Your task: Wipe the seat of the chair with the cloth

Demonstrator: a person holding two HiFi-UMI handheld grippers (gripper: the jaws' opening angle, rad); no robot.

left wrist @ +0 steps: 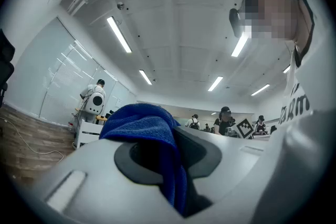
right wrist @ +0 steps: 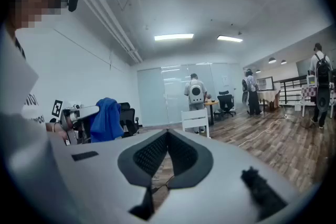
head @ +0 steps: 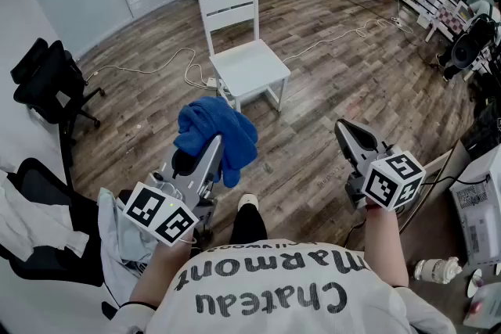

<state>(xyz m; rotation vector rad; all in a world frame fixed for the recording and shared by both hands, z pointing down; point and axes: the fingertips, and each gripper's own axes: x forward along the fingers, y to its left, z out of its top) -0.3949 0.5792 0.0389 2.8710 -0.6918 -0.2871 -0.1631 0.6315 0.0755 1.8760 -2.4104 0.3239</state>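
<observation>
Blue cloth (head: 213,120) hangs lengthwise from left gripper (head: 212,145); chair (head: 249,63) backrest far side.

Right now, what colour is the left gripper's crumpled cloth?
Blue; the cloth shows best in head view.

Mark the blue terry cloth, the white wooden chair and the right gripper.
Blue terry cloth (head: 213,127): head view, middle of the bunched folds.
White wooden chair (head: 252,65): head view, centre of the seat.
Right gripper (head: 345,131): head view, at the tips of its shut fingers.
</observation>
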